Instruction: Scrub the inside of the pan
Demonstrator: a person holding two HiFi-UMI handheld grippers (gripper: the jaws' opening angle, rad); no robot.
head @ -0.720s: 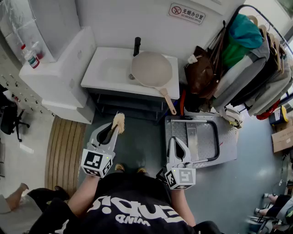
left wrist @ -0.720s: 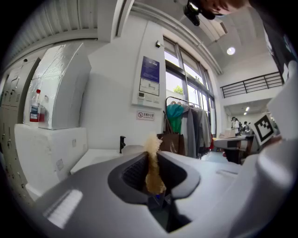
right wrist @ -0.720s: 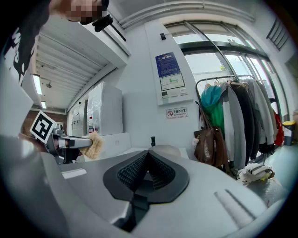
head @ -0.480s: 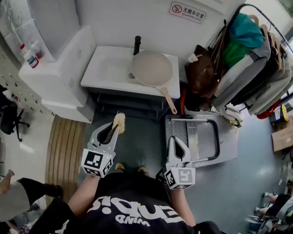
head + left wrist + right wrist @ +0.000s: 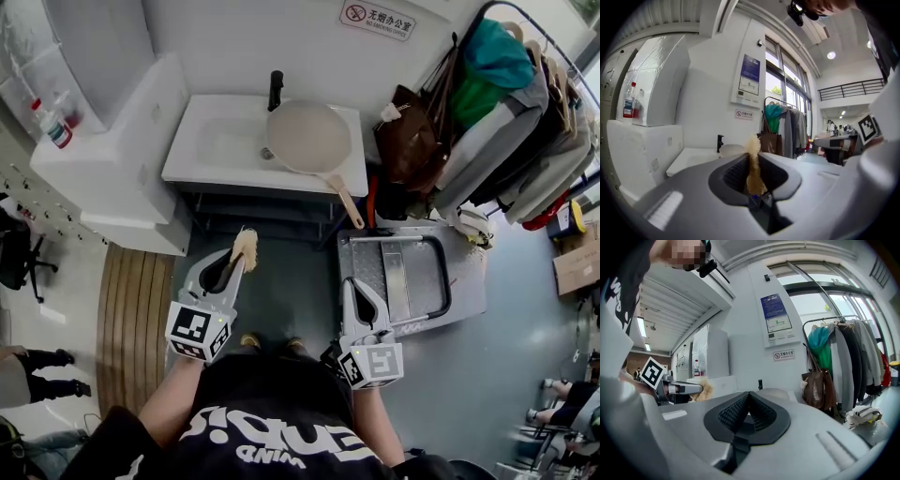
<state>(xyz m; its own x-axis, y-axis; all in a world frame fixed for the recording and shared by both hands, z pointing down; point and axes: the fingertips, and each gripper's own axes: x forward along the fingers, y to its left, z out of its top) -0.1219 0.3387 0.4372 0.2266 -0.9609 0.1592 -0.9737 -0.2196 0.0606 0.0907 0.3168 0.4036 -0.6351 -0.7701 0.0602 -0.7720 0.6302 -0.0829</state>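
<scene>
At upper centre of the head view, the pan (image 5: 309, 138) rests on the white sink (image 5: 211, 145).
Lower down, the left tool (image 5: 237, 266) clamps a tan scrubber (image 5: 245, 247); the right tool (image 5: 357, 289) is closed tight and empty, both well apart from the pan.

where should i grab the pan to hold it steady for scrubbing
By the handle, near its free end. It juts from the pan past the front edge of the sink, slanting toward the person's right, so that end hangs in open air. Come from the front with the right hand-held gripper, now shut and empty, and close across the handle's width.
</scene>
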